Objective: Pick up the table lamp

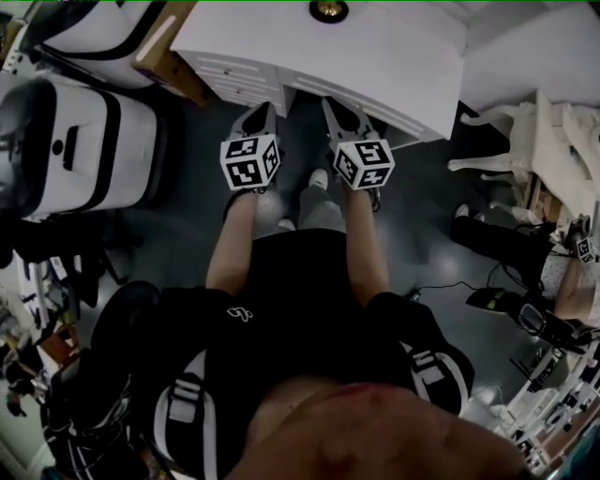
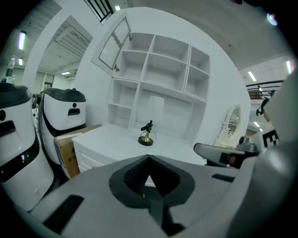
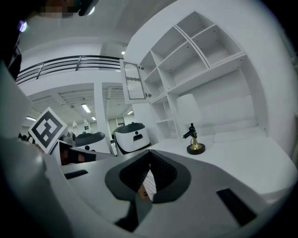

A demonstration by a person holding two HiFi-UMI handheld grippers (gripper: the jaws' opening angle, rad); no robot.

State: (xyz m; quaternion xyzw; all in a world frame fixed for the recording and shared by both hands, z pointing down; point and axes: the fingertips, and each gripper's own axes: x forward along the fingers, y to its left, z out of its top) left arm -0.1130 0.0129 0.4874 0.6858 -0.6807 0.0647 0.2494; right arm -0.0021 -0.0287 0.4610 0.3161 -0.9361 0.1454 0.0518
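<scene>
The table lamp (image 1: 328, 10) is small, with a round brass base and a dark head; it stands on the white desk (image 1: 394, 56). It shows ahead in the left gripper view (image 2: 146, 135) and in the right gripper view (image 3: 194, 142), well beyond both sets of jaws. My left gripper (image 1: 261, 111) and right gripper (image 1: 336, 105) are held side by side at the desk's near edge, pointing at it. The left gripper (image 2: 149, 159) has its jaw tips together with nothing between them. The right gripper (image 3: 150, 152) is likewise shut and empty.
A white open shelf unit (image 2: 158, 79) rises behind the lamp. Two white-and-black machines (image 1: 84, 141) stand to the left, with a cardboard box (image 2: 67, 153) against the desk's left end. A white ornate mirror (image 2: 231, 123) and furniture (image 1: 525, 141) are on the right.
</scene>
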